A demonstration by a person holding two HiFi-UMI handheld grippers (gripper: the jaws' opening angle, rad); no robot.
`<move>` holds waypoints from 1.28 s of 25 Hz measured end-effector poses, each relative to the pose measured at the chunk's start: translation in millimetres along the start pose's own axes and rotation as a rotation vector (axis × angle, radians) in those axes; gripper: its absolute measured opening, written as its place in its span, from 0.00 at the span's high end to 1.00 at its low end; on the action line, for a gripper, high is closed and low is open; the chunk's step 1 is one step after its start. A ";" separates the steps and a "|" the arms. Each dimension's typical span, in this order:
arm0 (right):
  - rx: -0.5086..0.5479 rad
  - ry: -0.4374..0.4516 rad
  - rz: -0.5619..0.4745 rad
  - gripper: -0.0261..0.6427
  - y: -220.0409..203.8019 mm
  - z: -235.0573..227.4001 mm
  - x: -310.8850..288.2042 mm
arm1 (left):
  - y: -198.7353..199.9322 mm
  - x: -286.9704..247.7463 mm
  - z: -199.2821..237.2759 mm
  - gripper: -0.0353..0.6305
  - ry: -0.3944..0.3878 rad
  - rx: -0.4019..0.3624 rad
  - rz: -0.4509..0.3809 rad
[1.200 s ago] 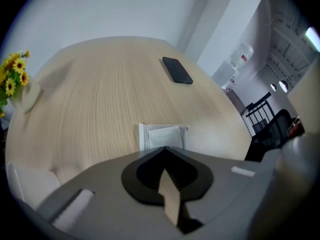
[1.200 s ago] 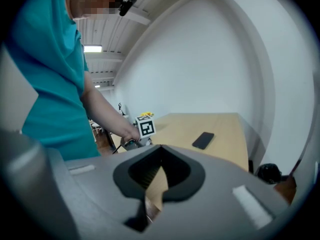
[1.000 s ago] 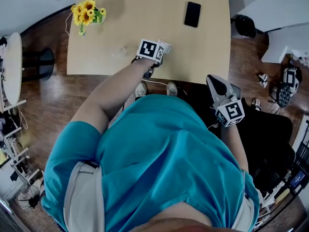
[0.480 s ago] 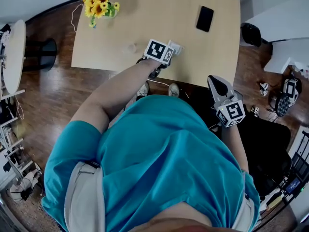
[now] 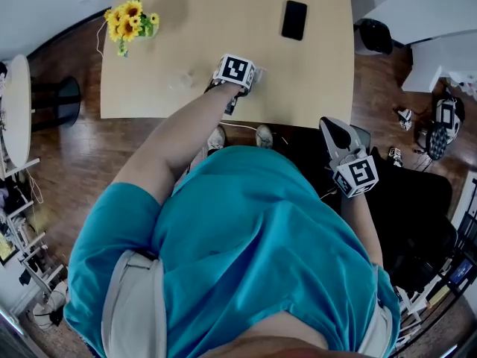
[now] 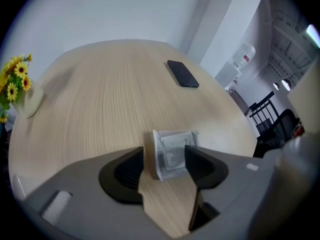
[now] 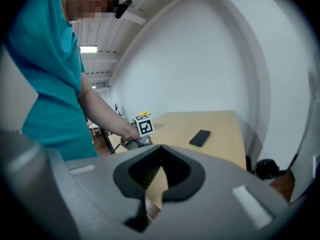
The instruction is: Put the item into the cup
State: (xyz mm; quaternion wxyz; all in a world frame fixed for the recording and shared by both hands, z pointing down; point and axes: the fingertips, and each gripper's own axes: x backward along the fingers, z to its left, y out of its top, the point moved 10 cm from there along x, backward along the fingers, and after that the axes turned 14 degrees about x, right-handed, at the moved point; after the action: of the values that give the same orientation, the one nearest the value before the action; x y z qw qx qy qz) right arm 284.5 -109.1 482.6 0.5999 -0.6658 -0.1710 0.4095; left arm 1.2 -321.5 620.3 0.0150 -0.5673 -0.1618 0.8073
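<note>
A small silvery-white packet (image 6: 172, 151) lies on the pale wooden table (image 6: 110, 94). My left gripper (image 6: 167, 160) points steeply down over it. Its jaws have just been opening and now stand open, with the packet between the dark pads (image 6: 131, 168). In the head view the left gripper (image 5: 256, 73) is near the table's front edge, and its marker cube hides the packet. A faint clear thing that may be the cup (image 5: 182, 80) stands just left of it. My right gripper (image 7: 150, 194) is shut and empty, held off the table (image 5: 333, 127) at the person's right side.
A black phone (image 5: 294, 19) lies at the far right of the table and also shows in the left gripper view (image 6: 182, 74). Yellow flowers in a pale vase (image 5: 130, 22) stand at the far left corner. A black chair (image 5: 417, 215) is at the right.
The head view has swung slightly. The left gripper stays at much the same spot near the table's front edge. The right gripper has not moved.
</note>
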 end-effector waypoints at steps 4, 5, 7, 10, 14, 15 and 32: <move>0.003 0.003 0.001 0.96 -1.1 -3.1 0.3 | -4.7 -1.7 -18.2 0.92 -0.058 -0.056 0.014; 0.003 0.004 0.000 0.96 -0.6 -3.3 0.0 | -5.7 -2.5 -23.2 0.94 -0.062 -0.078 0.014; 0.005 0.006 -0.002 0.96 -0.2 -3.4 -0.1 | -6.6 -3.3 -26.2 0.94 -0.076 -0.095 0.013; 0.012 0.007 -0.003 0.96 0.9 -4.2 -1.8 | -5.6 3.2 -18.5 0.94 -0.101 -0.068 -0.001; 0.018 0.019 -0.005 0.96 3.0 -3.8 -5.7 | -3.6 18.6 -16.2 0.94 -0.091 -0.106 -0.041; 0.022 0.021 -0.004 0.96 3.2 -2.8 -6.2 | -3.6 21.5 -19.3 0.94 -0.091 -0.142 -0.059; 0.010 0.008 0.007 0.96 -1.6 -2.1 1.0 | -30.6 -23.1 -43.7 0.83 0.027 -0.722 -0.052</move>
State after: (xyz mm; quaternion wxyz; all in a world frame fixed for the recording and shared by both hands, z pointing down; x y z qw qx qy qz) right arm 287.1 -109.4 483.6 0.6025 -0.6649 -0.1645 0.4097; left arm 44.8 -286.7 636.5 -0.1637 -0.5423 -0.4507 0.6899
